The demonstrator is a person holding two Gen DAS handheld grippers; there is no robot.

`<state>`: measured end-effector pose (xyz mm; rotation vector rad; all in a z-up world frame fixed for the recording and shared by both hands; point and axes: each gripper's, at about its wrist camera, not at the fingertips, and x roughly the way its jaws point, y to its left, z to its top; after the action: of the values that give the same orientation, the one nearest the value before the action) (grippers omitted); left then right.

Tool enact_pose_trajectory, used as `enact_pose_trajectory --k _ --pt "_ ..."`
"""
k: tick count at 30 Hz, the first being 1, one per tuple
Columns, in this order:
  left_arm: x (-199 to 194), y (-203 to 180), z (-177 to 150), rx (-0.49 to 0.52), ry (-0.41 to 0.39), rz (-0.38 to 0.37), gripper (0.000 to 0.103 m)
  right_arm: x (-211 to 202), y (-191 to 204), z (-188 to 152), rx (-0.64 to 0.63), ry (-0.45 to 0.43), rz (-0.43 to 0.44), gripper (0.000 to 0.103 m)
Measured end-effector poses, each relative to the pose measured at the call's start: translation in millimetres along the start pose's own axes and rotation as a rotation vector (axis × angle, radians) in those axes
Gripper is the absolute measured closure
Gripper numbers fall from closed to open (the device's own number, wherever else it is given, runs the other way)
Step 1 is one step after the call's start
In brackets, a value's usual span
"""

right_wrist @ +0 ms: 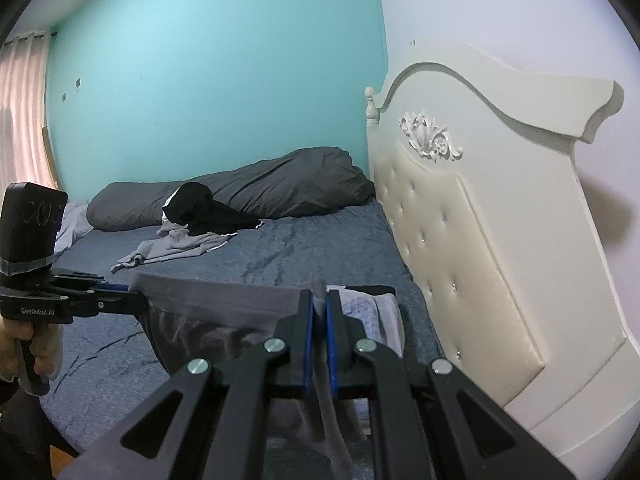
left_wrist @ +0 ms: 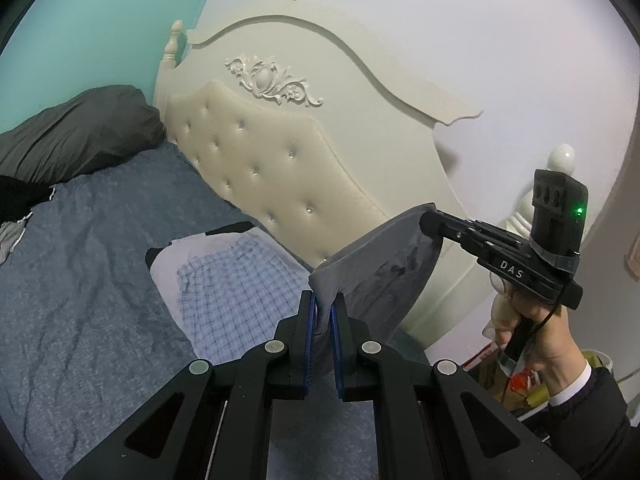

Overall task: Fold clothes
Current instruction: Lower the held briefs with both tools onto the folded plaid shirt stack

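2 tongs, left tongs (left_wrist: 325, 300) and right tongs (right_wrist: 320, 300), both clenched on 1 grey garment (left_wrist: 376, 264).

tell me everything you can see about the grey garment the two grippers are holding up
The grey garment is soft, thin knit cloth with a thicker band along its top edge. It hangs in the air above the blue bed, stretched between the left gripper and the right gripper, each shut on one end of that band. The body droops below in loose folds, apparently touching nothing else.
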<state>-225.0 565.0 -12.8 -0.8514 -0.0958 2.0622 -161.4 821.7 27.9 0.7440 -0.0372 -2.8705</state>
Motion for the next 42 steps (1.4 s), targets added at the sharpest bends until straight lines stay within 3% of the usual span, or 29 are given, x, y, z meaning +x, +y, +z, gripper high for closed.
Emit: enact_pose_trajectory --k 28,42 --pt "74 75 27 -0.100 0.035 0.058 0.095 105 -37 15 -0.019 0.109 0.005 0.097" --pt "140 136 34 -0.184 0.112 0.094 0.095 188 -59 13 0.005 0.226 0.014 0.097"
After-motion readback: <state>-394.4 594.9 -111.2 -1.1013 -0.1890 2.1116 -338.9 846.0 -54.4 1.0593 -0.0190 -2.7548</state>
